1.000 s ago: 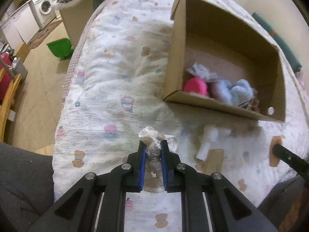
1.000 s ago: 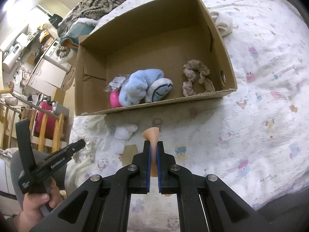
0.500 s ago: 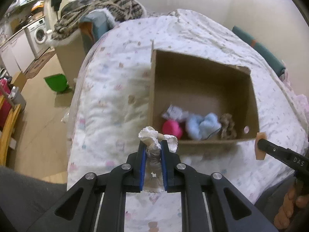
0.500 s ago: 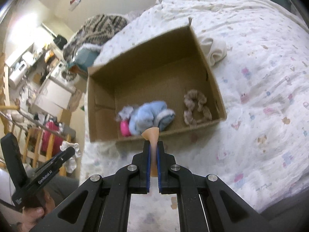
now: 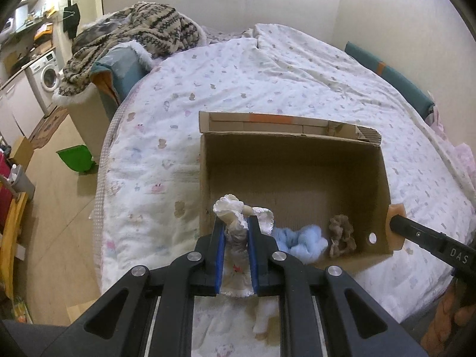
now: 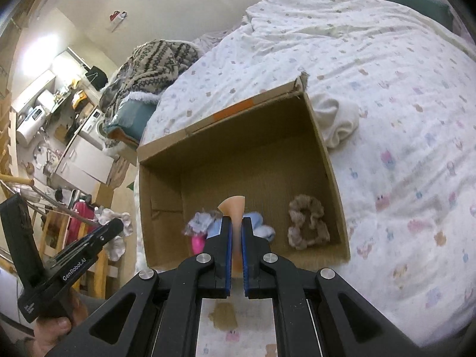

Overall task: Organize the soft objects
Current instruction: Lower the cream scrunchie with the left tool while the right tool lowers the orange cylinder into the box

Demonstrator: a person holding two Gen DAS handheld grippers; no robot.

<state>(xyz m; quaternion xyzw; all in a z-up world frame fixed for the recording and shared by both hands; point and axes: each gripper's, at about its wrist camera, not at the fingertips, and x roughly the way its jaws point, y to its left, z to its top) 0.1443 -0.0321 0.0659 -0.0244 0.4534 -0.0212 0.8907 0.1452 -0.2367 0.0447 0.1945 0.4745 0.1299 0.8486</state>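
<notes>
An open cardboard box (image 5: 297,160) lies on the bed; it also shows in the right wrist view (image 6: 235,154). Inside are a blue plush (image 5: 300,239), a brown scrunchie (image 5: 340,235) (image 6: 308,223), a pink item (image 6: 197,244) and a grey crinkly piece (image 6: 200,221). My left gripper (image 5: 236,229) is shut on a white lacy cloth item (image 5: 235,208), held above the box's near left corner. My right gripper (image 6: 235,229) is shut on a flat peach-coloured sponge piece (image 6: 233,205), above the box's near wall; it shows at the right of the left wrist view (image 5: 394,226).
The bed has a white printed quilt (image 5: 267,83). A white rolled sock (image 6: 336,119) lies beside the box's right wall. A patterned blanket pile (image 5: 134,35) sits at the bed's far left. A white item (image 5: 263,318) and a brown patch (image 6: 224,315) lie on the quilt below the grippers.
Both grippers have risen and moved toward the box with their items still held. The box now appears from higher up, with its inside in fuller view.
</notes>
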